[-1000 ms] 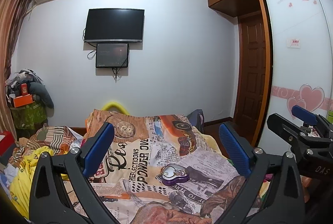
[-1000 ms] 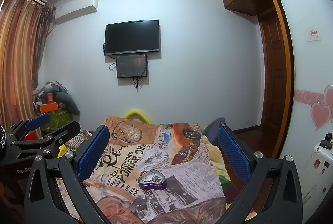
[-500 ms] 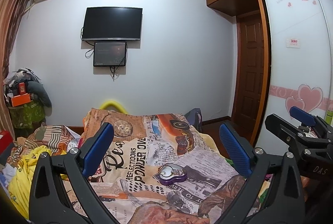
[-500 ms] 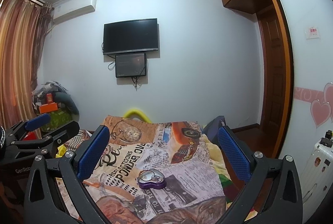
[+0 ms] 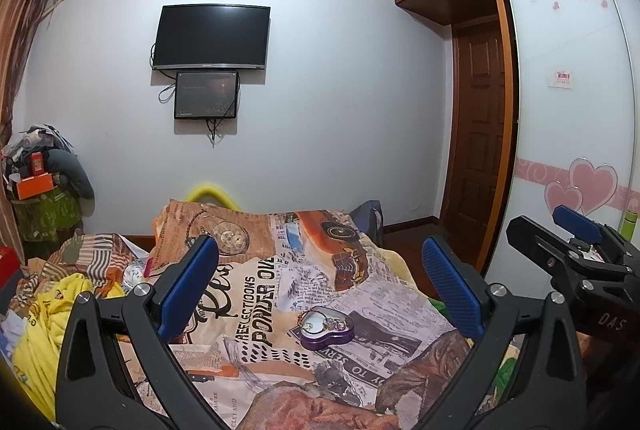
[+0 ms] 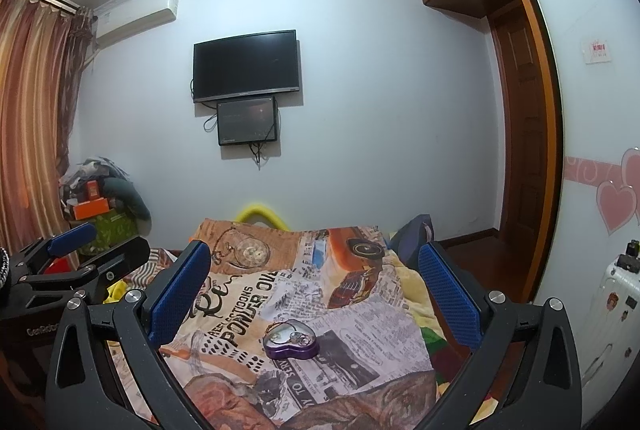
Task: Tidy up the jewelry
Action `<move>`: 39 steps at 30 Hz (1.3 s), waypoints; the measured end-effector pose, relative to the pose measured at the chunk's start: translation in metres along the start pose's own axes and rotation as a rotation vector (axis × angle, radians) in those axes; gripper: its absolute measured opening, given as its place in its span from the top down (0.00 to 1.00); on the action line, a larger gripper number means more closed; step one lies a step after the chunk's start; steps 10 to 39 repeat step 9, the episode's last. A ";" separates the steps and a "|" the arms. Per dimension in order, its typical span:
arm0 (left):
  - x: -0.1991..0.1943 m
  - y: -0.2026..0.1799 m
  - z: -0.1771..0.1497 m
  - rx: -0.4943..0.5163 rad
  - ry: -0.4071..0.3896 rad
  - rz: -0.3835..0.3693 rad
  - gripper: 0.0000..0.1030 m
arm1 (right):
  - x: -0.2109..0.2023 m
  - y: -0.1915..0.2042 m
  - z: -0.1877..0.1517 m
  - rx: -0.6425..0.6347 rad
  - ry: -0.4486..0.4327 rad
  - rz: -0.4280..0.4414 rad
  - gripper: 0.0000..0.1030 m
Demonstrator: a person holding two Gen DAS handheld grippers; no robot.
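A purple heart-shaped jewelry box (image 5: 326, 329) lies open on the printed bedspread (image 5: 256, 294), with small jewelry pieces on its white lining. It also shows in the right wrist view (image 6: 291, 341). My left gripper (image 5: 320, 280) is open and empty, held above the bed short of the box. My right gripper (image 6: 314, 284) is open and empty, likewise above the bed. The right gripper shows at the right edge of the left wrist view (image 5: 576, 246); the left gripper shows at the left edge of the right wrist view (image 6: 76, 254).
Crumpled yellow and striped clothes (image 5: 52, 294) lie left of the bedspread. A cluttered pile with an orange box (image 5: 36, 186) stands in the left corner. A wardrobe with heart decals (image 5: 572, 134) and a white suitcase (image 6: 612, 310) are on the right.
Both views have shifted only slightly; the grippers stay open and the jewelry box has not moved.
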State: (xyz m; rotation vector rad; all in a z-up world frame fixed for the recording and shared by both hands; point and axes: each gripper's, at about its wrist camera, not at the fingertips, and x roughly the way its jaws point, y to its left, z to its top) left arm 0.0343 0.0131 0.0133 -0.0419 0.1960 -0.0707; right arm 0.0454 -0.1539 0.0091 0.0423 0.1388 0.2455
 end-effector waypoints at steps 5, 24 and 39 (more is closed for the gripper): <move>0.004 0.000 -0.002 0.004 0.007 -0.005 0.01 | 0.001 -0.001 -0.002 0.006 0.009 0.000 0.00; 0.008 -0.001 -0.004 0.011 0.016 -0.009 0.01 | 0.004 -0.002 -0.003 0.008 0.018 0.000 0.00; 0.008 -0.001 -0.004 0.011 0.016 -0.009 0.01 | 0.004 -0.002 -0.003 0.008 0.018 0.000 0.00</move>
